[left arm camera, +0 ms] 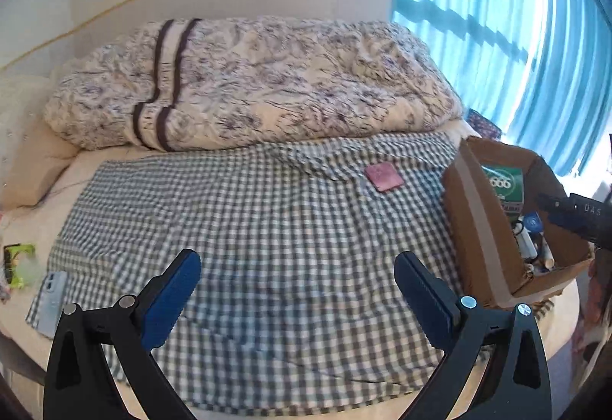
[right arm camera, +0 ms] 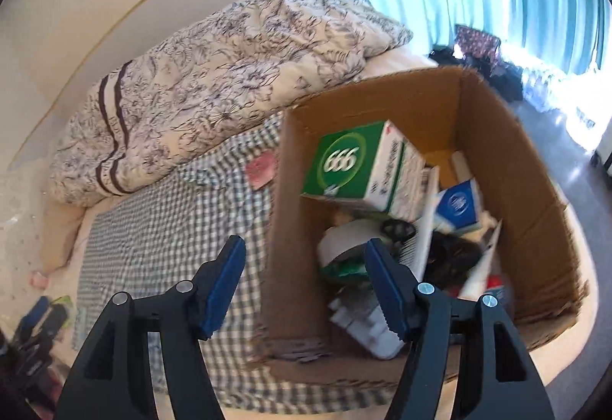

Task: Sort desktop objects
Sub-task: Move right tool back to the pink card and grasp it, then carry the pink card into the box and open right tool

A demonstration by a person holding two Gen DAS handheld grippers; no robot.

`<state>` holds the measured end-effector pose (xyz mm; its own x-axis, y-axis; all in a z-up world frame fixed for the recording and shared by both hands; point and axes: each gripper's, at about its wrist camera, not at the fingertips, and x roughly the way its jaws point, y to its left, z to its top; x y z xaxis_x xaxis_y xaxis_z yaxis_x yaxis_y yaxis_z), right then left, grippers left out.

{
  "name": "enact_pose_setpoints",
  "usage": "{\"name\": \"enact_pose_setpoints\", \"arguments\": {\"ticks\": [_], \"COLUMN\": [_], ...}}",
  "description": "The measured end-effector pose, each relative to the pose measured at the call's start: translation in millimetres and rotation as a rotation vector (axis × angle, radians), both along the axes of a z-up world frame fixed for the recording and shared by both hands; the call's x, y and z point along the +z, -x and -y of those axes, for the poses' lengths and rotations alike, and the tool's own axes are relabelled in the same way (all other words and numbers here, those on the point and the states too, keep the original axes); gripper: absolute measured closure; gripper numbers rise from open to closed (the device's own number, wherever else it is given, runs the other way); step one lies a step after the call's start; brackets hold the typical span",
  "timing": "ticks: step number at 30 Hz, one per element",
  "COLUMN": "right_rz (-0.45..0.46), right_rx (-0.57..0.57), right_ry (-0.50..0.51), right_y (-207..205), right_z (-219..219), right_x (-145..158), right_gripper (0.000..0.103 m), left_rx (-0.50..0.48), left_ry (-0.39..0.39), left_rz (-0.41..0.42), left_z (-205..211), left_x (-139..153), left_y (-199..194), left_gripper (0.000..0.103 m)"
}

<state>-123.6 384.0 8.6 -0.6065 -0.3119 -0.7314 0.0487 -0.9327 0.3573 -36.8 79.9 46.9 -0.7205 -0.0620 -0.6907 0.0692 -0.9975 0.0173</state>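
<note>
A small pink square pad [left arm camera: 383, 177] lies flat on the green-checked cloth [left arm camera: 248, 228], just left of the cardboard box [left arm camera: 470, 213]. My left gripper [left arm camera: 296, 255] is open and empty, low over the middle of the cloth and well short of the pad. My right gripper [right arm camera: 305, 242] is also open and empty, and straddles the near left wall of the cardboard box [right arm camera: 290, 228]. In the box lie a green "666" carton [right arm camera: 355, 163], a blue-and-white packet [right arm camera: 459, 205], a white tape roll [right arm camera: 344, 240] and several other items. The pink pad [right arm camera: 262, 167] lies beyond the box's left wall.
A rumpled floral duvet [left arm camera: 248, 83] fills the far side of the bed. A phone [left arm camera: 51, 299] and a green item [left arm camera: 17, 263] lie at the cloth's left edge. Blue curtains [left arm camera: 497, 37] hang at the right. The right gripper's dark tip [left arm camera: 554, 207] reaches over the box.
</note>
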Motion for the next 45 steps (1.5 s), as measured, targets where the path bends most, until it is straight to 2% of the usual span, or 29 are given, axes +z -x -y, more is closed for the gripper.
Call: {"name": "enact_pose_setpoints", "arguments": {"ticks": [4, 8, 12, 16, 19, 24, 27, 29, 33, 36, 41, 43, 45], "right_rz": [0.003, 0.011, 0.068, 0.153, 0.215, 0.297, 0.347, 0.345, 0.370, 0.407, 0.363, 0.356, 0.363], "right_rx": [0.058, 0.130, 0.214, 0.255, 0.263, 0.264, 0.263, 0.259, 0.266, 0.292, 0.308, 0.266, 0.241], "right_ry": [0.031, 0.037, -0.040, -0.152, -0.263, -0.326, -0.367, -0.412, -0.513, -0.483, -0.526, -0.498, -0.487], "right_y": [8.6, 42.7, 92.4, 145.3, 179.7, 230.8, 258.5, 270.8, 296.1, 305.5, 305.8, 304.9, 302.3], "right_z": [13.7, 41.9, 90.4, 131.2, 156.7, 171.4, 180.3, 185.0, 188.3, 183.8, 183.0, 177.5, 175.9], "right_x": [0.8, 6.0, -5.4, -35.9, -67.9, -108.7, -131.6, -138.7, -156.5, -168.9, -183.9, -183.1, -179.2], "right_gripper": [0.039, 0.036, 0.034, 0.033, 0.033, 0.033, 0.033, 0.033, 0.033, 0.032, 0.022, 0.021, 0.027], "left_rx": [-0.051, -0.082, -0.073, -0.034, 0.016, 0.052, 0.076, 0.079, 0.074, 0.061, 0.070, 0.075, 0.081], "left_ry": [0.022, -0.021, -0.039, -0.031, -0.005, 0.050, 0.019, -0.015, -0.027, -0.053, -0.056, -0.057, -0.055], "left_rz": [0.005, 0.052, 0.096, 0.153, 0.178, 0.179, 0.202, 0.215, 0.226, 0.228, 0.228, 0.236, 0.245], "left_z": [-18.1, -32.6, -37.9, -26.2, -1.3, 38.8, 58.6, 69.0, 76.0, 78.1, 82.0, 84.1, 86.5], "left_x": [-14.3, -36.6, -63.0, -86.7, -103.9, -128.9, -144.5, -153.8, -163.5, -165.3, -165.7, -166.8, -167.3], "left_y": [25.8, 66.6, 107.1, 139.4, 157.0, 171.7, 178.6, 182.5, 184.5, 184.6, 182.5, 180.3, 174.5], "left_gripper": [0.000, 0.000, 0.000, 0.000, 0.000, 0.000, 0.000, 0.000, 0.000, 0.000, 0.000, 0.000, 0.000]}}
